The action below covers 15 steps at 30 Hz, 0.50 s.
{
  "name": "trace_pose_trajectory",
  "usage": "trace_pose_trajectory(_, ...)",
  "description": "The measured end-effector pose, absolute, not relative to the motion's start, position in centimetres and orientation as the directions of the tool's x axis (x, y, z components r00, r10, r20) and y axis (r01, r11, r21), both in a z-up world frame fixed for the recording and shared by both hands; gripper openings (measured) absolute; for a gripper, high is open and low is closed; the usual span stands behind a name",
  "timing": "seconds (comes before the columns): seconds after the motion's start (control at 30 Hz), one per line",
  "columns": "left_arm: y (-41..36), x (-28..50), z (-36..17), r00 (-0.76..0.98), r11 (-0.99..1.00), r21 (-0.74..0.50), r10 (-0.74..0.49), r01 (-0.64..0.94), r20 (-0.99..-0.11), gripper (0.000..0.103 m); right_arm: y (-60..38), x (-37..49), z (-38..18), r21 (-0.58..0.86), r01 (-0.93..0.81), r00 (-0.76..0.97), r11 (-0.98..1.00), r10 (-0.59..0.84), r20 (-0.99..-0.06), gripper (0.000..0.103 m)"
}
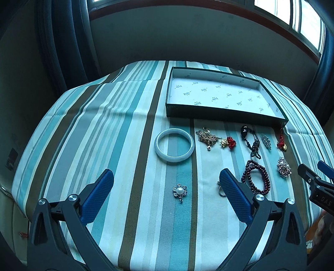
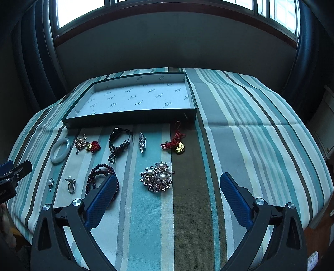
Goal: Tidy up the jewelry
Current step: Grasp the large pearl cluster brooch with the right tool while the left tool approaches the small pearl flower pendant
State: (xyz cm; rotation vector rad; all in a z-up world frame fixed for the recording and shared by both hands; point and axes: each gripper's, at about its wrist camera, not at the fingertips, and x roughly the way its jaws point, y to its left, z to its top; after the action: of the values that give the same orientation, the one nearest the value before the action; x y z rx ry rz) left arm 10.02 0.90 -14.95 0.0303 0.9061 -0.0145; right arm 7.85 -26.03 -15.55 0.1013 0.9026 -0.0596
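The jewelry lies loose on a striped cloth that covers the counter, in front of a shallow open box whose patterned white floor holds nothing. In a row just before the box's near wall, from left to right, are a pale bangle, a gold chain tangle with a small gold-and-red charm touching its right side, a dark cord bracelet, a narrow crystal brooch, and a red knotted tassel with a gold charm, whose loop reaches up to the box wall. Nearer the cameras lie a small pearl flower pendant, a ring, a coil of dark red beads and a large pearl cluster brooch.

The left tool is released, its blue pads spread wide on either side of the flower pendant, hovering above the cloth and gripping nothing. The right tool is likewise released and empty; its left pad overlaps the red beads in the right wrist view, and the cluster brooch sits between the pads. Beyond the counter are a dark wall, curtains and bright windows.
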Motion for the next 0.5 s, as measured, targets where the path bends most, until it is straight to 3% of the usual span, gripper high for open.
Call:
trace_pose_trajectory(0.03, 1.0, 10.3, -15.4, 0.608, 0.999, 0.021, 0.002, 0.024, -0.794, 0.099, -25.9, 8.1, -15.9, 0.063, 0.090, 0.612, 0.994, -0.005, -0.791, 0.096)
trace_pose_trajectory(0.1, 1.1, 10.8, -16.1, 0.591, 1.000, 0.020, 0.004, 0.020, -0.807, 0.092, -25.8, 8.8, -16.5, 0.071, 0.077, 0.599, 0.994, 0.011, -0.800, 0.081)
trace_pose_trajectory(0.13, 1.2, 11.0, -16.5, 0.580, 1.000, 0.018, 0.005, 0.016, -0.814, 0.089, -25.8, 9.0, -16.8, 0.081, 0.077, 0.588, 0.994, 0.020, -0.808, 0.065)
trace_pose_trajectory(0.17, 1.4, 11.3, -16.8, 0.571, 1.000, 0.013, 0.004, 0.013, -0.821, 0.088, -25.9, 9.3, -17.1, 0.090, 0.078, 0.576, 0.993, 0.029, -0.817, 0.060)
trace_pose_trajectory(0.5, 1.6, 12.5, -17.7, 0.557, 1.000, 0.013, 0.003, 0.014, -0.831, 0.088, -25.5, 11.7, -18.9, 0.082, 0.066, 0.535, 0.994, 0.034, -0.844, 0.060)
